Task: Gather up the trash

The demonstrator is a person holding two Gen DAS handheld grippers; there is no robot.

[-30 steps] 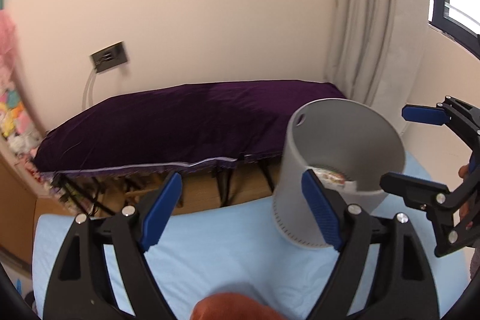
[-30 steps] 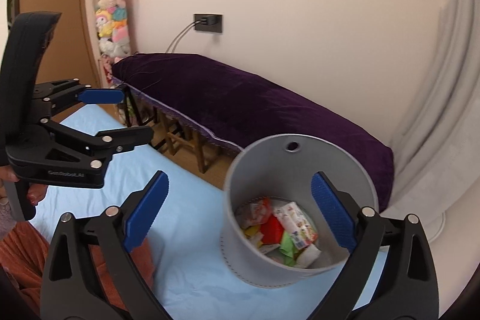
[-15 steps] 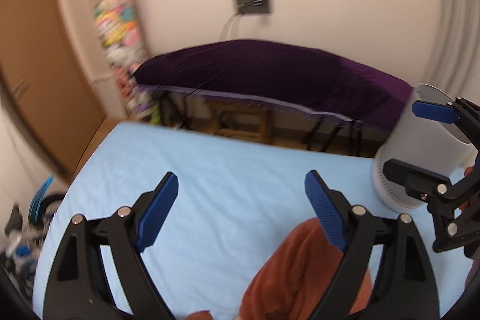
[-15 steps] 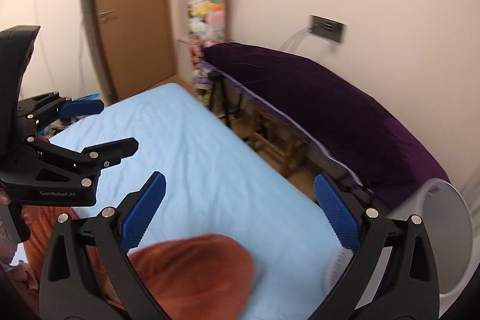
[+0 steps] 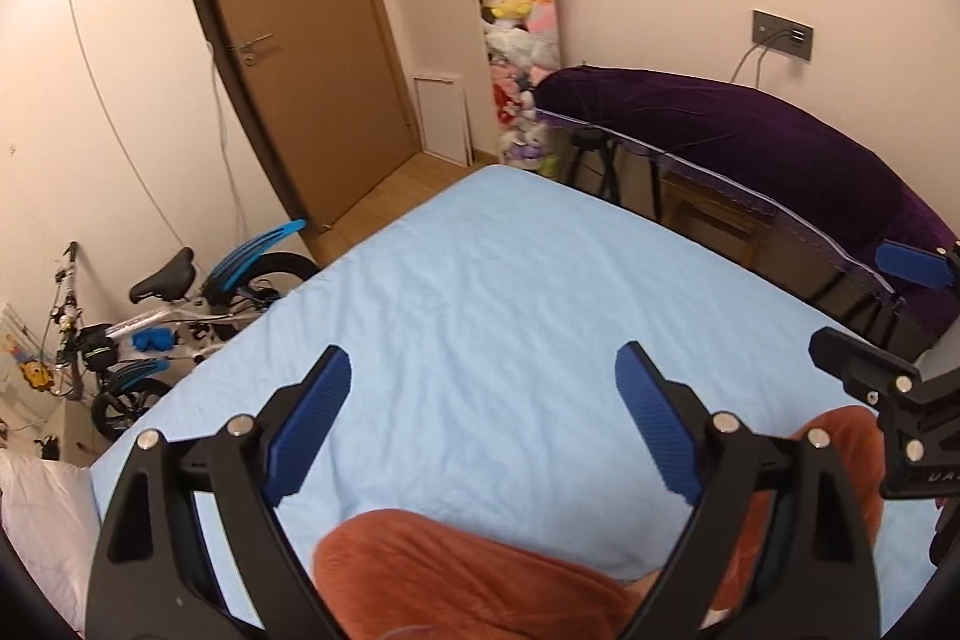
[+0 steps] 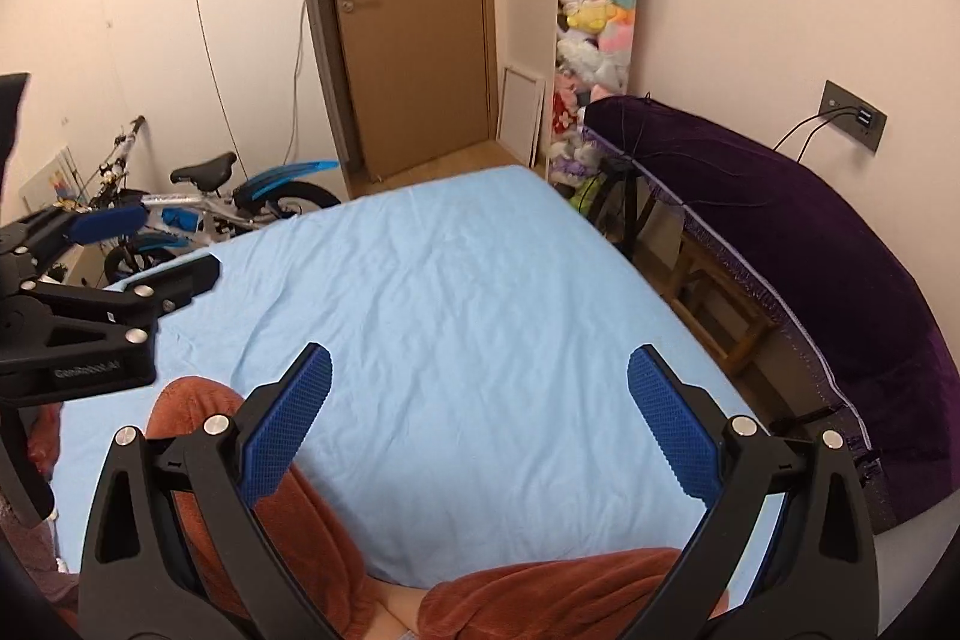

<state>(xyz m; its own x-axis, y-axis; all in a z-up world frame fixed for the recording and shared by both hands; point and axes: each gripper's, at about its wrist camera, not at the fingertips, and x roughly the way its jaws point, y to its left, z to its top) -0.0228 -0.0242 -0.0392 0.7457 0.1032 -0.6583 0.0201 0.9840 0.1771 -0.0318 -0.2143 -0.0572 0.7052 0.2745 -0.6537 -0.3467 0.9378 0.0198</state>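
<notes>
"Trash in the left wrist view?"
"None that I can see, only the blue bed [image 5: 510, 250]. My left tongs [image 5: 480, 358] have just been opening and stand wide apart, nothing between them."
"Right wrist view?"
"Same bed, no trash. My right tongs [image 6: 480, 357] gape, empty. I'd expect light, crushable scraps, so I'd pinch gently across the middle."

Home bedroom: bed with light-blue sheet [image 6: 480, 280], tall column of plush toys [image 6: 594, 16] in corner, brown wooden door [image 6: 414, 10], child's bicycle [image 6: 204, 208] by wall, purple-draped furniture [image 6: 780, 220] alongside bed.
</notes>
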